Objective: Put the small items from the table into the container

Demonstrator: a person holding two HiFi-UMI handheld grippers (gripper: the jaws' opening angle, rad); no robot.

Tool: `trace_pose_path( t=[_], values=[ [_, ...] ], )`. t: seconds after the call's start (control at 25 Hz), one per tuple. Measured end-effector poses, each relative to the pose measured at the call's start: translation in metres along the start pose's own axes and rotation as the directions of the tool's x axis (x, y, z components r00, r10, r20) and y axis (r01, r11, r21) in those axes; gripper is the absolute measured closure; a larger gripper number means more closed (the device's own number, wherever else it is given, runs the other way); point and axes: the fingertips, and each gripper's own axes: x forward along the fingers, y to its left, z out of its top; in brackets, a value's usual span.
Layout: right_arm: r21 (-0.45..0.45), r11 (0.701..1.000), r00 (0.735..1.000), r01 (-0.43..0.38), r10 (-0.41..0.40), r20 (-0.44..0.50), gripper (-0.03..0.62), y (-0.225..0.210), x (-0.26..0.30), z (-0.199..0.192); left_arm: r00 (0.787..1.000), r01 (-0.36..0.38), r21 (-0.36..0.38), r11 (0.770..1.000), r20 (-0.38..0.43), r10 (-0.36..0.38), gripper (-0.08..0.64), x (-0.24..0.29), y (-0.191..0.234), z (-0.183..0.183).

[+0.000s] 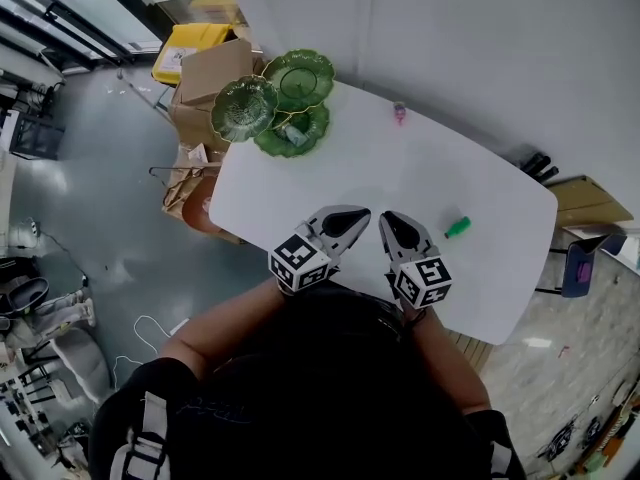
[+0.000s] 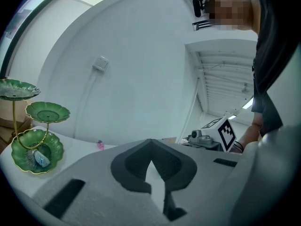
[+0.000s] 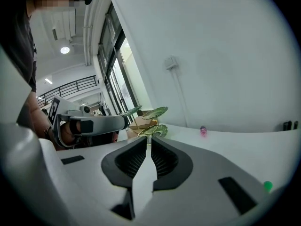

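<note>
A three-tier green leaf dish stand (image 1: 278, 103) sits at the far left corner of the white table (image 1: 300, 183). Its lowest dish holds a small pale item (image 2: 41, 159). A small pink item (image 1: 400, 113) lies near the far edge, also visible as the pink item (image 3: 203, 131). A small green item (image 1: 457, 227) lies to the right, showing as the green item (image 3: 267, 186). My left gripper (image 1: 362, 213) and right gripper (image 1: 385, 218) hover side by side over the near edge. Both are shut and hold nothing. Their tips meet: left gripper (image 2: 150, 141), right gripper (image 3: 149, 140).
Cardboard boxes (image 1: 210, 73) and a yellow box (image 1: 190, 46) stand on the floor beyond the table's left end. A brown bag (image 1: 185, 188) sits under that corner. A white wall (image 1: 450, 38) runs along the table's far side.
</note>
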Motion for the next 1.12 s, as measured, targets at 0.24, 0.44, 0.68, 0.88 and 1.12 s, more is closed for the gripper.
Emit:
trace_pose_path(
  t=[0.24,0.44,0.68,0.88,1.12],
  values=[
    [0.023,0.999,0.999,0.047,-0.047,-0.008,0.565,-0.027,0.036,0.013,1.000,0.004,-0.020,1.000,0.006,-0.004,0.555,0.012,0.043,0.012],
    [0.047,0.995,0.996,0.085,-0.083,-0.033,0.525,-0.053,0.072,0.021,1.000,0.020,-0.032,0.999,-0.009,-0.020,0.555,0.028,0.077,0.014],
    [0.045,0.988,0.987,0.145,-0.141,-0.081,0.490,-0.109,0.120,0.020,0.998,0.032,-0.037,0.999,-0.055,-0.034,0.555,0.044,0.117,-0.001],
    [0.064,0.977,0.975,0.204,-0.197,-0.103,0.456,-0.160,0.161,0.022,0.995,0.056,-0.024,0.998,-0.084,-0.058,0.555,0.057,0.135,-0.013],
    [0.060,0.962,0.955,0.265,-0.253,-0.155,0.430,-0.214,0.203,0.018,0.994,0.052,-0.032,0.998,-0.090,-0.055,0.555,0.072,0.156,-0.015]
  ],
)
